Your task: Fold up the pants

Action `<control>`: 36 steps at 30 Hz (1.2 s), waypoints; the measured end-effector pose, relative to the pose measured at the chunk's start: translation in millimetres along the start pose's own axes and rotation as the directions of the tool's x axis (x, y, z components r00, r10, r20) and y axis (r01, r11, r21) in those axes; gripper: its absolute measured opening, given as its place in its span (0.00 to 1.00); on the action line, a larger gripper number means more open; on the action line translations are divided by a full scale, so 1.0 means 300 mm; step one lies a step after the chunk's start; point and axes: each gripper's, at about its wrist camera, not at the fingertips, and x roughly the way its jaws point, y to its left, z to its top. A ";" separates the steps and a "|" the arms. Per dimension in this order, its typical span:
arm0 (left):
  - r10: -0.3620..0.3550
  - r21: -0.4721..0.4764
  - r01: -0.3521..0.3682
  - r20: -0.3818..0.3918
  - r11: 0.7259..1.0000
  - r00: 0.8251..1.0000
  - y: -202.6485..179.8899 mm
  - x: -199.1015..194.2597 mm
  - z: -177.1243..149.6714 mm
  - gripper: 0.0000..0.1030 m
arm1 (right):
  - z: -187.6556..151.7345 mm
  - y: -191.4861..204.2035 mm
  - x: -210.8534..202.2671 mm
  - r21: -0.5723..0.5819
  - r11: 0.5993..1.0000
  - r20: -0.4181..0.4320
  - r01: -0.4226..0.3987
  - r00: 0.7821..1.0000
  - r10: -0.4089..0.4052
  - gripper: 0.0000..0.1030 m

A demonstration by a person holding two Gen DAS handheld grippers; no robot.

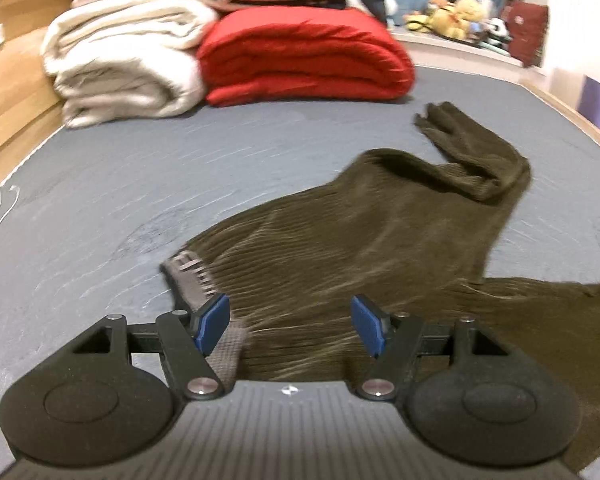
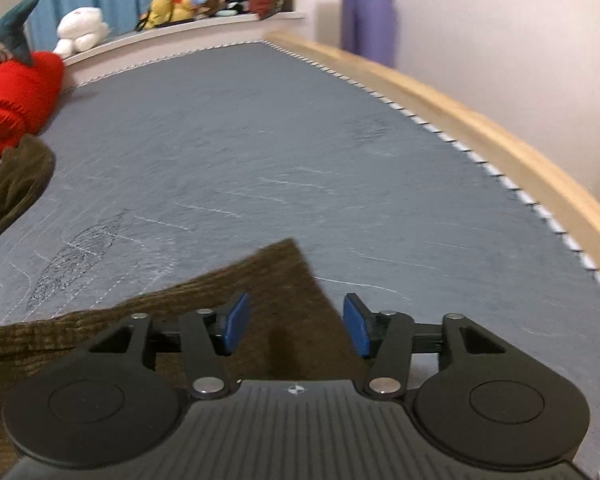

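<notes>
1. pants (image 1: 372, 232), brown corduroy, lie flat on grey bed (image 1: 140, 184), long axis running away to the right, far leg end doubled back.
2. left gripper (image 1: 290, 324) jaws apart, empty, over waistband corner.
3. right gripper (image 2: 296, 326) jaws apart, empty, above other corner (image 2: 288, 256); both equally near.

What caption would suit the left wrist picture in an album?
Open left tongs hover over brown corduroy pants spread on a grey mattress.
</notes>
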 end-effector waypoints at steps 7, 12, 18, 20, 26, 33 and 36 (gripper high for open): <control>-0.024 0.069 0.024 -0.010 0.997 1.000 -0.090 0.042 -0.018 0.71 | 0.010 0.044 0.135 -0.010 1.000 -0.004 -0.002 1.000 0.002 0.70; -0.016 0.071 0.018 -0.022 0.997 1.000 -0.086 0.067 -0.026 0.71 | 0.019 0.034 0.229 0.029 1.000 -0.024 -0.002 1.000 0.003 0.71; -0.016 0.064 0.017 -0.017 0.998 1.000 -0.083 0.077 -0.016 0.71 | 0.025 0.021 0.270 0.046 0.999 0.003 -0.006 1.000 0.005 0.24; -0.020 0.067 0.021 -0.014 0.998 1.000 -0.088 0.078 -0.012 0.71 | 0.030 0.032 0.266 0.021 0.999 0.018 -0.029 0.999 0.029 0.18; -0.051 0.072 0.051 -0.006 0.996 0.999 -0.116 0.088 -0.012 0.71 | 0.039 -0.019 0.256 0.125 0.976 0.063 0.176 0.981 -0.184 0.11; -0.253 0.074 0.258 -0.072 0.963 0.965 -0.205 0.130 -0.069 0.62 | 0.048 -0.023 0.154 0.092 0.991 0.143 0.093 0.984 -0.105 0.41; -0.282 0.133 0.293 -0.094 0.947 0.955 -0.263 0.127 -0.092 0.48 | 0.053 -0.075 0.083 0.101 0.991 0.152 0.084 0.983 -0.099 0.48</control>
